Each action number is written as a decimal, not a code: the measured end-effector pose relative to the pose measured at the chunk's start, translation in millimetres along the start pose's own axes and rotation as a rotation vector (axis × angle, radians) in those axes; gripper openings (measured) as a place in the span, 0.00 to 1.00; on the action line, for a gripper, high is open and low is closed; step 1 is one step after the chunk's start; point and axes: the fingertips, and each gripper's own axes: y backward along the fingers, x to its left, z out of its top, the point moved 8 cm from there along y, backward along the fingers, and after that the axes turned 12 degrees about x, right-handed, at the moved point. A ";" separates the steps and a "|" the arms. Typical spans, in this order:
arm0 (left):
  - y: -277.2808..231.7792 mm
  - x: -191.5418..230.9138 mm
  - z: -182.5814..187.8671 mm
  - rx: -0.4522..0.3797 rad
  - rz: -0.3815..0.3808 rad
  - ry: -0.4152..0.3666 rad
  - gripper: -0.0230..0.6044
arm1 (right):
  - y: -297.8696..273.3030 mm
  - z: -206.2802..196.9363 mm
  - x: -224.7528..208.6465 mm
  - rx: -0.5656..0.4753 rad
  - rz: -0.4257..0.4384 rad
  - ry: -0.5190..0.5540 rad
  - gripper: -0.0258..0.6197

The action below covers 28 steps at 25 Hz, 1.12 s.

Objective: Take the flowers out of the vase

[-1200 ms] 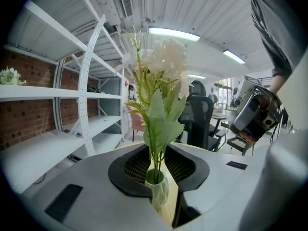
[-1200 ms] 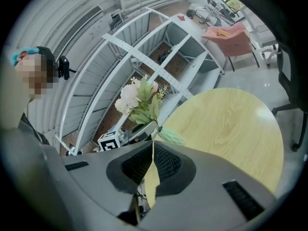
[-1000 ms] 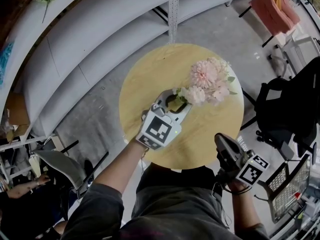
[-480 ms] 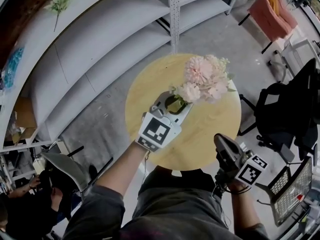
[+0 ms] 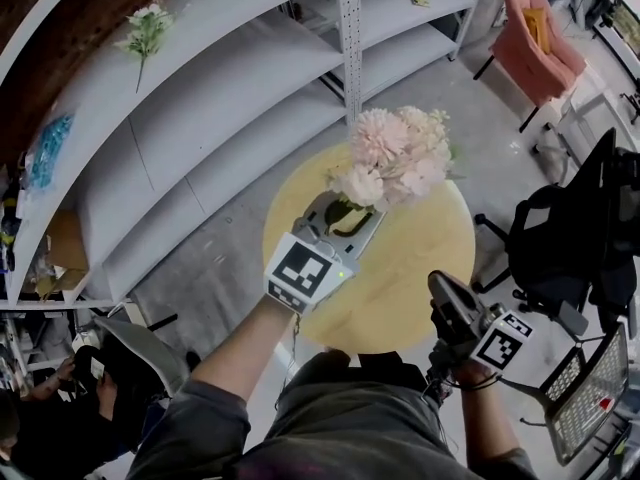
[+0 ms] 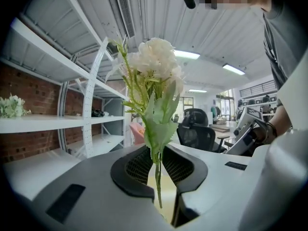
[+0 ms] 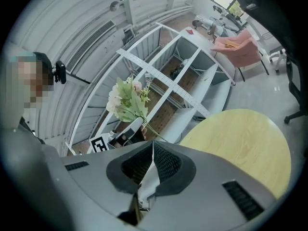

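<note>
A bunch of pale pink flowers (image 5: 390,158) with green stems and leaves hangs in the air above the round wooden table (image 5: 420,258). My left gripper (image 5: 348,208) holds the bunch by its stems, with its jaws closing on them. In the left gripper view the thin stems (image 6: 157,177) run down between the pads of the left gripper (image 6: 156,170), and the blooms (image 6: 154,61) stand upright above. No vase shows in any view. My right gripper (image 5: 440,283) is shut and empty near the table's front edge. From the right gripper (image 7: 152,148) the flowers (image 7: 126,100) appear to the left.
White metal shelving (image 5: 230,88) curves behind the table, with another small bunch of flowers (image 5: 145,30) on an upper shelf. A pink armchair (image 5: 535,38) stands at the back right, a black office chair (image 5: 560,238) at the right, and a wire basket (image 5: 585,388) at the lower right.
My left gripper has risen with the flowers, which now stand higher above the table. The right gripper has risen a little, still shut.
</note>
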 end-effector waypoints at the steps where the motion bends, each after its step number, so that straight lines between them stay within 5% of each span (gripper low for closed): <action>1: 3.9 -0.1 7.0 -0.009 0.002 -0.002 0.14 | 0.5 3.2 3.4 -0.008 0.007 0.002 0.07; 15: 58.2 -7.9 90.1 -0.110 0.012 -0.072 0.13 | 4.5 37.4 41.4 -0.111 0.061 0.074 0.07; 28: 68.7 -11.1 102.5 -0.122 0.014 -0.056 0.13 | -0.1 49.8 54.0 -0.133 0.095 0.109 0.07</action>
